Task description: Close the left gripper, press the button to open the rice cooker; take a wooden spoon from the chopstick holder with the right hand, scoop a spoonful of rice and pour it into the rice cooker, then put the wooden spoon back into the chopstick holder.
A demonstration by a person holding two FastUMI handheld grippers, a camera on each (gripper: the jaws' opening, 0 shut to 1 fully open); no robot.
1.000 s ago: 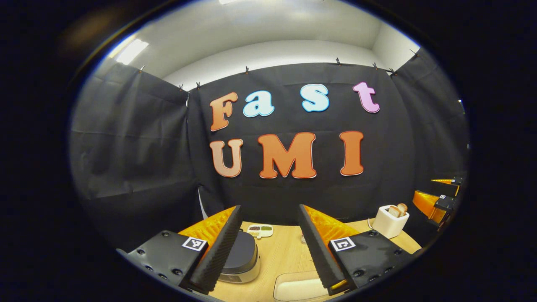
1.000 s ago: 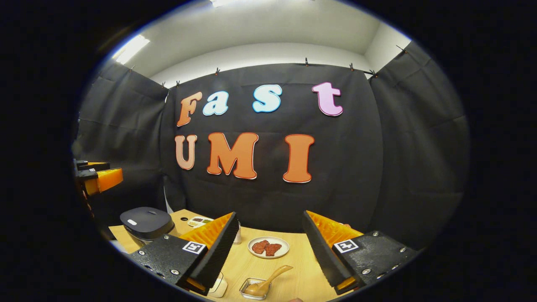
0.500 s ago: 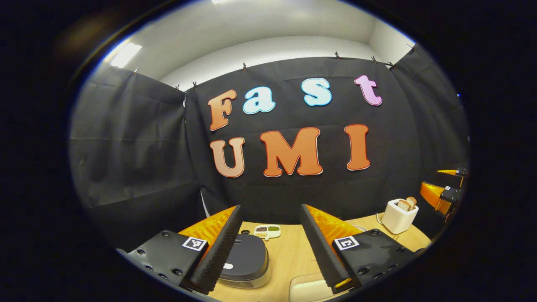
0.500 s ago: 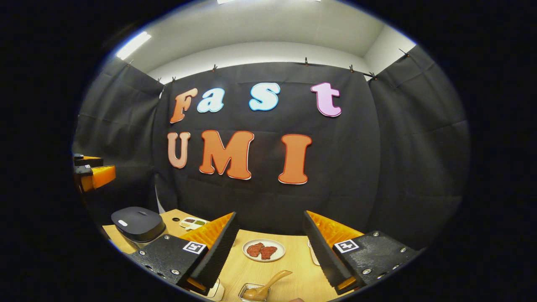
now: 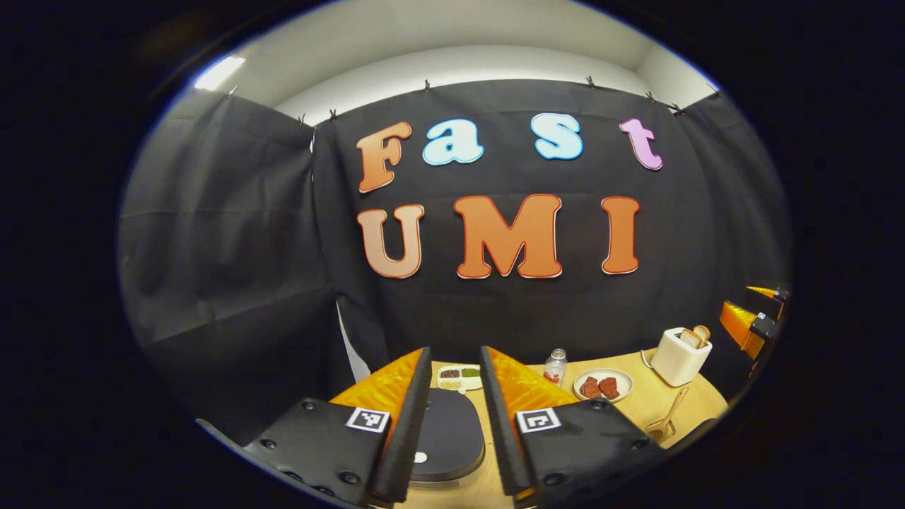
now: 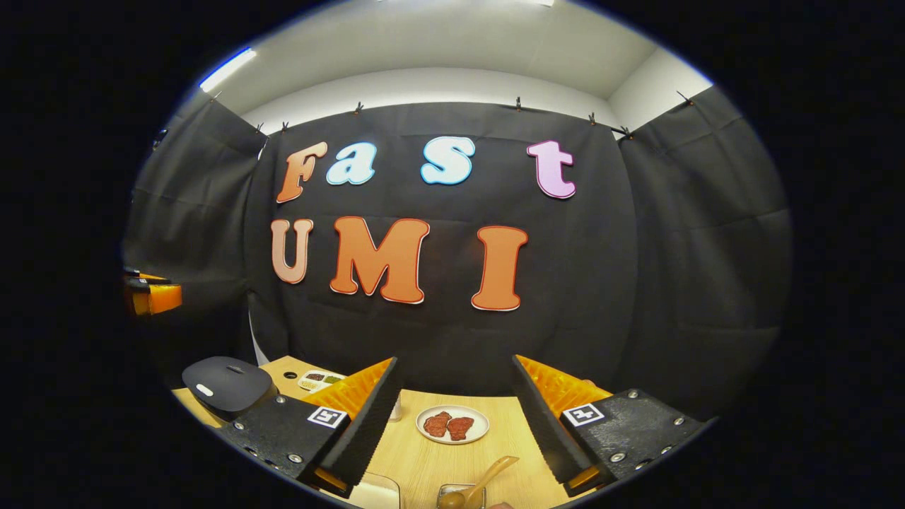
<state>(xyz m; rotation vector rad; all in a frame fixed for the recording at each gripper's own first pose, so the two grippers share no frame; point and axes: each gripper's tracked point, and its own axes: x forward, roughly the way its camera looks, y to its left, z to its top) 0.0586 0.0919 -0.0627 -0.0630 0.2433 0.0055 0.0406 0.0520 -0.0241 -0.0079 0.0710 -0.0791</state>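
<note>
My left fingers [image 5: 416, 417] are standing narrowly parted above the cooker [image 5: 445, 442]; my right gripper [image 6: 452, 417] is gaping wide. The spoon [image 6: 488, 475] is lying slanted, handle pointing up-right.

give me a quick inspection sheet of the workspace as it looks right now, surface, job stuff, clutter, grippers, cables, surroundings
surface: light wooden table, things spread over it
job's things: rice cooker with dark lid down, its button between the left gripper's fingers; wooden spoon leaning in a small metal holder
clutter: plate of meat, divided dish, small bottle, white toaster holding bread
grippers: left gripper over the cooker, jaws narrowed but a gap remains; right gripper wide open, holding nothing
cables: one cord beside the toaster
surroundings: black cloth wall, white ceiling above
</note>
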